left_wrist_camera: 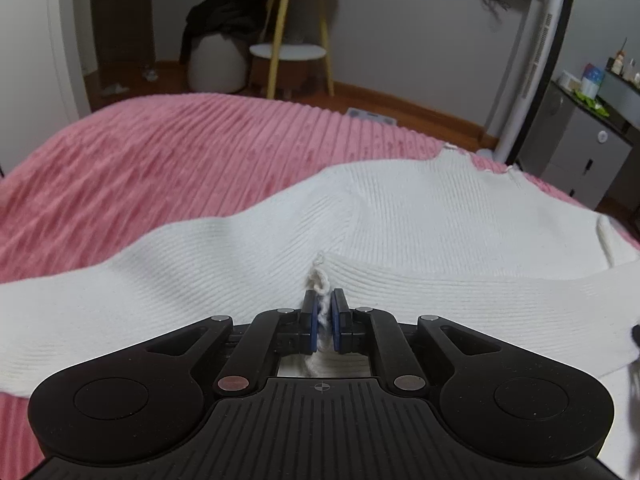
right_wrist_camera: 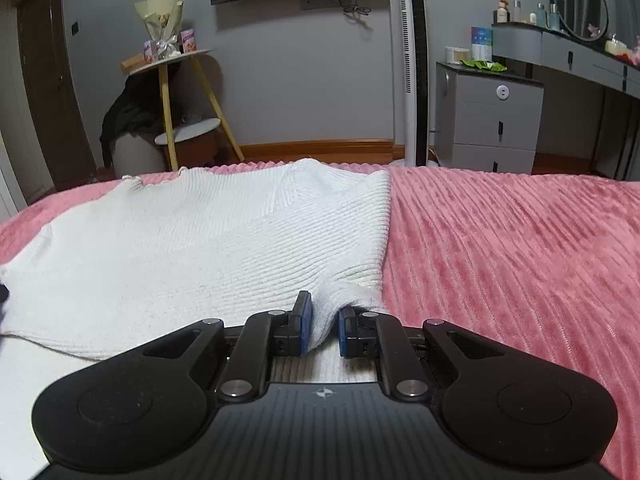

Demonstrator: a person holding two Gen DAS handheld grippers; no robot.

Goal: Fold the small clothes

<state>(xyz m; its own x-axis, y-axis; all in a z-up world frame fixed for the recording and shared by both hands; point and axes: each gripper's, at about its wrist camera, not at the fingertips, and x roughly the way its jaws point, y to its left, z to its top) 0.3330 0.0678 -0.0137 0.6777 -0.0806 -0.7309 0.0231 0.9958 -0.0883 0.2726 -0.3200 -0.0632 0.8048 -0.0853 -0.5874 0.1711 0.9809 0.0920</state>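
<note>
A white ribbed knit sweater (left_wrist_camera: 400, 216) lies spread on the pink bed cover (left_wrist_camera: 160, 168). My left gripper (left_wrist_camera: 324, 308) is shut on a bunched bit of the sweater's near edge, with a loose yarn loop sticking out past the blue pads. In the right wrist view the same sweater (right_wrist_camera: 224, 240) lies left of centre on the pink cover (right_wrist_camera: 520, 248). My right gripper (right_wrist_camera: 323, 320) is shut on a thick fold of the sweater's near right corner, with the jaws held a little apart by the cloth.
Beyond the bed's far edge stand a yellow-legged side table (right_wrist_camera: 176, 92), a white stool with dark clothes (left_wrist_camera: 218, 56), a tall white tower fan (right_wrist_camera: 412, 64) and a grey drawer unit (right_wrist_camera: 488, 120). Pink cover stretches to the right (right_wrist_camera: 540, 280) of the sweater.
</note>
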